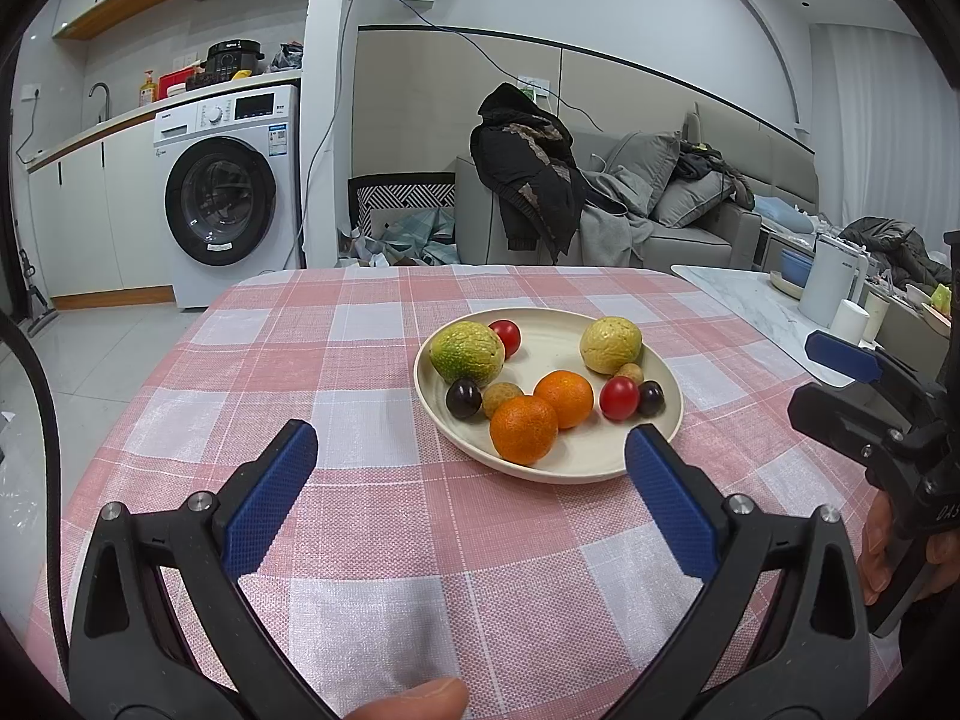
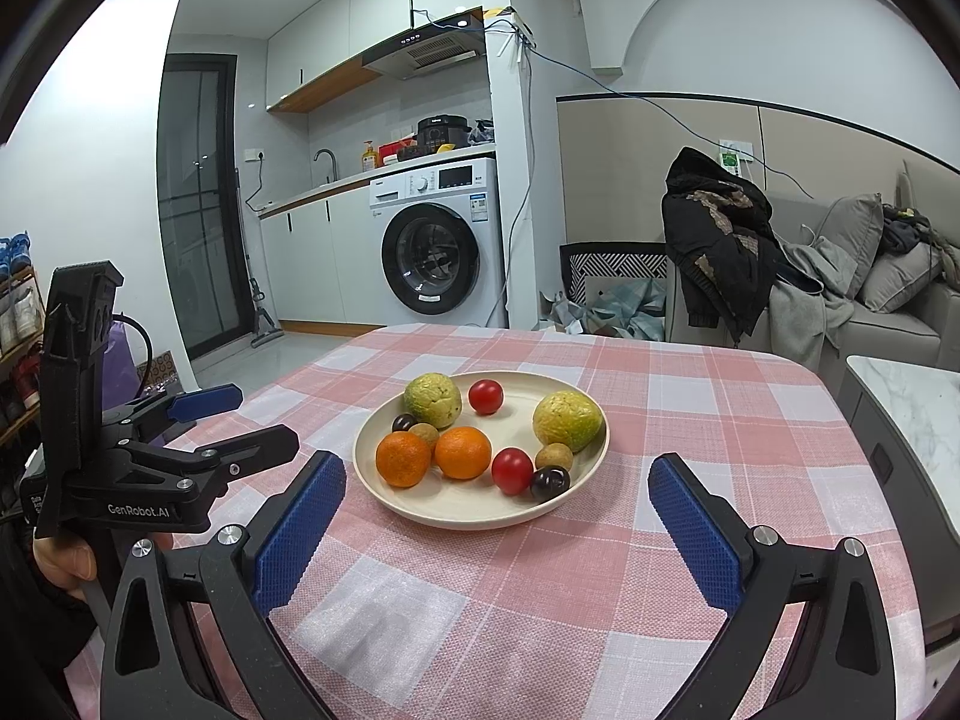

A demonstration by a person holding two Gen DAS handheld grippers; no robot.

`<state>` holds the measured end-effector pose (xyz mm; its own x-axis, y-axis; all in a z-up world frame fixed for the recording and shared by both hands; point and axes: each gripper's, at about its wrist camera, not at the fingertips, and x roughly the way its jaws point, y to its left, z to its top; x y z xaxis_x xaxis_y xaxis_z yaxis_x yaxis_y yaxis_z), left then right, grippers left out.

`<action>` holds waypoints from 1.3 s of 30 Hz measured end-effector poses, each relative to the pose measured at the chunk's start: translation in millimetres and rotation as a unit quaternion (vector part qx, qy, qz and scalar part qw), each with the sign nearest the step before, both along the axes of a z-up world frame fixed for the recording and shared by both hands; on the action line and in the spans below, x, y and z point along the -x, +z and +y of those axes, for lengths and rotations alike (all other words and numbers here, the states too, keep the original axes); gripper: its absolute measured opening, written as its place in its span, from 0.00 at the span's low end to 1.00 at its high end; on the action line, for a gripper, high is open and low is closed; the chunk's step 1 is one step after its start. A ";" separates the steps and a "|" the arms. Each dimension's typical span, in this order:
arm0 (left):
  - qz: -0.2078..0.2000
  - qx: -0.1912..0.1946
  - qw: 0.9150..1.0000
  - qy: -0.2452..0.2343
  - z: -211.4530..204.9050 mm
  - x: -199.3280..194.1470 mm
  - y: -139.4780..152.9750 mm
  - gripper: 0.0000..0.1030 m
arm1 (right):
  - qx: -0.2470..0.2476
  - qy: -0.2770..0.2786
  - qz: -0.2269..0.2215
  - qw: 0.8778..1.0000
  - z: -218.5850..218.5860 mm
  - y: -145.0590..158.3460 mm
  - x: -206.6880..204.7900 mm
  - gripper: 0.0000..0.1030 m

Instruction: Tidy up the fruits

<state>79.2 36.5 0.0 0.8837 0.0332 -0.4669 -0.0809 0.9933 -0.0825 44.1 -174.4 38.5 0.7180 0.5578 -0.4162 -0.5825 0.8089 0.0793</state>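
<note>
While both gape empty, the left hand-held gripper (image 1: 471,468) and right hand-held gripper (image 2: 497,489) hover.

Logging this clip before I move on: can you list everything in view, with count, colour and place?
plate: 1, cream, middle of the table
oranges: 2, orange, touching, near side of plate
green-yellow fruits: 2, far left and far right of plate
cherry tomatoes: 2, red, one far, one near
dark round fruits: 2, dark purple, near rim
small tan fruits: 2, beside the oranges and the right green-yellow fruit
tablecloth: 1, pink and white check, covers the table
washing machine: 1, white, under the counter
sofa: 1, grey, with clothes
left hand-held gripper: open, empty
right hand-held gripper: open, empty
</note>
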 end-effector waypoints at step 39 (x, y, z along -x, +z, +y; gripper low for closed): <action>-0.002 -0.001 1.000 -0.006 -4.6 -0.6 -1.3 0.99 | 0.001 0.000 0.000 1.000 0.6 -0.4 0.1 1.00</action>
